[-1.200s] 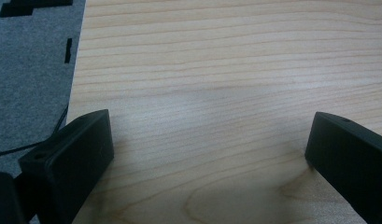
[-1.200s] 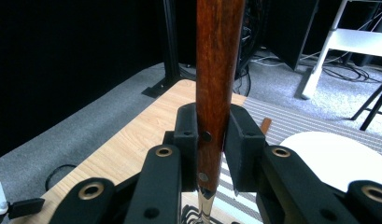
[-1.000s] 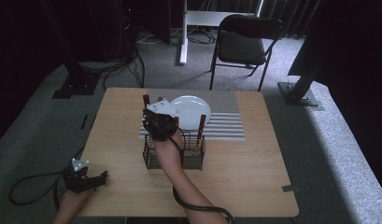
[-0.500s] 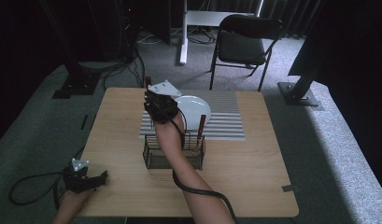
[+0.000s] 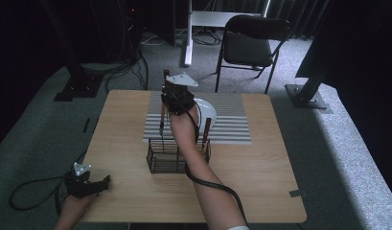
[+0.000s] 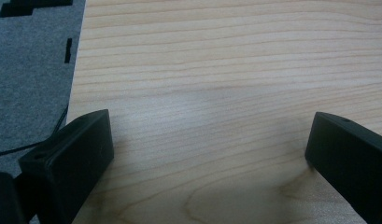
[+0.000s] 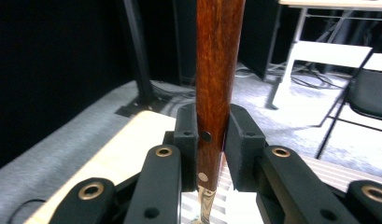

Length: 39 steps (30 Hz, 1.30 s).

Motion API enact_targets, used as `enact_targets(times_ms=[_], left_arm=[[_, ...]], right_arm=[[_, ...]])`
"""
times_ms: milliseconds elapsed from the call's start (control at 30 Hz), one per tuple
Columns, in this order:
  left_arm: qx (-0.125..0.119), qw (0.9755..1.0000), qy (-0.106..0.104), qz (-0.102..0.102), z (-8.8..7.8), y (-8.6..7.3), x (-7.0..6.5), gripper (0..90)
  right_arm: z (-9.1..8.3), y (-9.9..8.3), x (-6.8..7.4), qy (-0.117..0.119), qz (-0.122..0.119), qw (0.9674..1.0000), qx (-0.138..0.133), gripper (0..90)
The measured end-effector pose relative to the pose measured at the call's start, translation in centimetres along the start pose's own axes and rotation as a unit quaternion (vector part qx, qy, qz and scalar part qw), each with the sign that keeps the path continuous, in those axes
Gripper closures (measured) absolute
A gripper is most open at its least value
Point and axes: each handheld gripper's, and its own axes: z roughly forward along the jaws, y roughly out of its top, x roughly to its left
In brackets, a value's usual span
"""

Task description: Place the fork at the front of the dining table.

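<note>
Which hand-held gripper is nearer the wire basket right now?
Right. The right hand-held gripper is above and just past the wire basket, clamping a wooden-handled utensil. The left hand-held gripper rests open near the table's corner.

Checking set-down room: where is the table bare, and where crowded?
Bare wood runs along the table right of the wire basket and between it and the left gripper. Crowded: the striped mat, around the plate and the right gripper.
</note>
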Motion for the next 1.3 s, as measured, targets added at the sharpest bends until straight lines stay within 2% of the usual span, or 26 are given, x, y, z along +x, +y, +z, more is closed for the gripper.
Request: enact_targets(times_ms=[167, 233, 433, 533, 867, 1133, 1300], left_arm=[[0.001, 1.0000, 0.000, 0.001, 0.0, 0.0, 0.0, 0.8], [0.000, 1.0000, 0.000, 0.001, 0.0, 0.0, 0.0, 0.8], [0.001, 1.0000, 0.000, 0.001, 0.0, 0.0, 0.0, 0.8], [0.001, 1.0000, 0.000, 0.001, 0.0, 0.0, 0.0, 0.8], [0.001, 1.0000, -0.001, 0.002, 0.0, 0.0, 0.0, 0.8], [0.001, 1.0000, -0.001, 0.002, 0.0, 0.0, 0.0, 0.8], [0.001, 1.0000, -0.001, 0.002, 0.0, 0.0, 0.0, 0.9]], right_arm=[[0.3, -0.4, -1.4, -0.016, 0.003, 0.9998, 0.010, 75.8], [0.3, -0.5, -2.8, -0.024, 0.011, 0.9996, 0.013, 75.8], [0.0, -1.0, -5.7, -0.062, 0.002, 0.9978, 0.024, 75.8], [-0.3, -1.3, -7.2, -0.075, 0.007, 0.9967, 0.031, 75.8], [-1.0, -2.4, -11.2, -0.114, 0.020, 0.9925, 0.041, 75.8], [-1.0, -3.8, -13.6, -0.128, 0.029, 0.9898, 0.056, 75.8], [-0.9, -5.1, -14.6, -0.117, 0.022, 0.9915, 0.052, 75.8]])
